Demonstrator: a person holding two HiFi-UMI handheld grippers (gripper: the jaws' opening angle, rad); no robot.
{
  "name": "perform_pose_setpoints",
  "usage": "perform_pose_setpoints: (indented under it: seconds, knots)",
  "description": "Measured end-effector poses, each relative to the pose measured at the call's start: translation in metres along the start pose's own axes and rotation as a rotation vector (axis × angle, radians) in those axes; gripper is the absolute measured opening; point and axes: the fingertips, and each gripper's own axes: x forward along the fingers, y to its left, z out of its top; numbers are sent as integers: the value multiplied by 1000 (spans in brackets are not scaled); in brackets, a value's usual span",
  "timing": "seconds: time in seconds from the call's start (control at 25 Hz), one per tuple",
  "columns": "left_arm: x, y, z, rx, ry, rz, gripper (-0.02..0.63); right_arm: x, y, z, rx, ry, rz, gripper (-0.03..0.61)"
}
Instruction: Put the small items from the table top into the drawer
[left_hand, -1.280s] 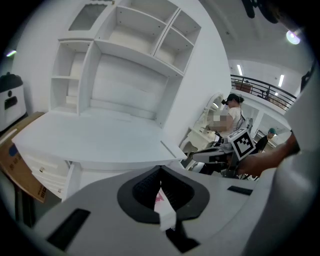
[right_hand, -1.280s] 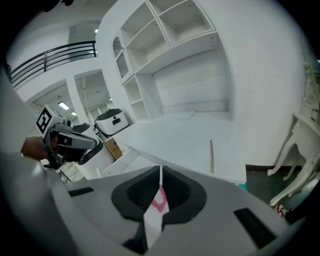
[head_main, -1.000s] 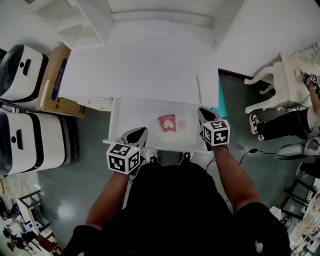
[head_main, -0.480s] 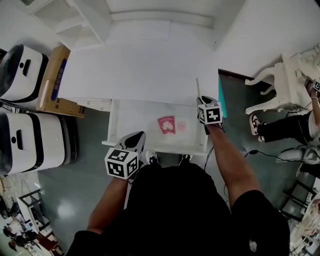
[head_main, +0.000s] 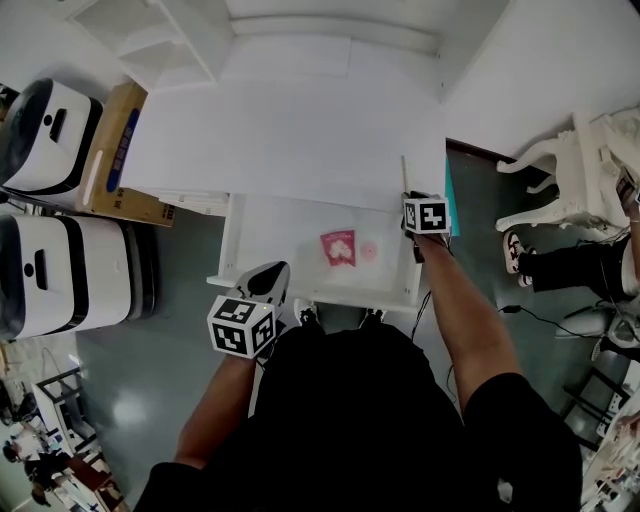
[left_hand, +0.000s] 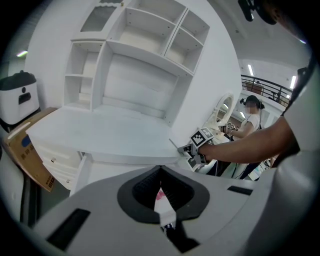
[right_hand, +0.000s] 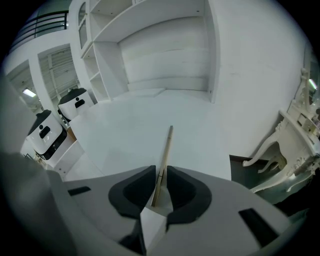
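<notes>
Between right tongs (right_hand: 160, 174) lies wooden stick (right_hand: 167, 145); pinched.

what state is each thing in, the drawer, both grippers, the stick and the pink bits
drawer: pulled open
pink packet: lying flat in the drawer
small round pink item: in the drawer, beside the packet
wooden stick: lying on the table top
right gripper: shut on the stick
left gripper: shut, empty

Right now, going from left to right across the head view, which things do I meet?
Brown cardboard box → left gripper → red square packet → pale pink round item → right gripper, shut on a thin wooden stick → white carved furniture.
</notes>
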Motion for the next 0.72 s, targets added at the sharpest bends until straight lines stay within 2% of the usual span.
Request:
perform_pose_setpoints:
  seconds: [0.36, 0.72]
  knots:
    - [1, 1, -4, 3, 6, -8, 9, -1, -8, -3, 102, -11, 11, 46]
    - [-2, 1, -10, 10, 13, -16, 9, -28, 10, -2, 17, -58, 42, 46]
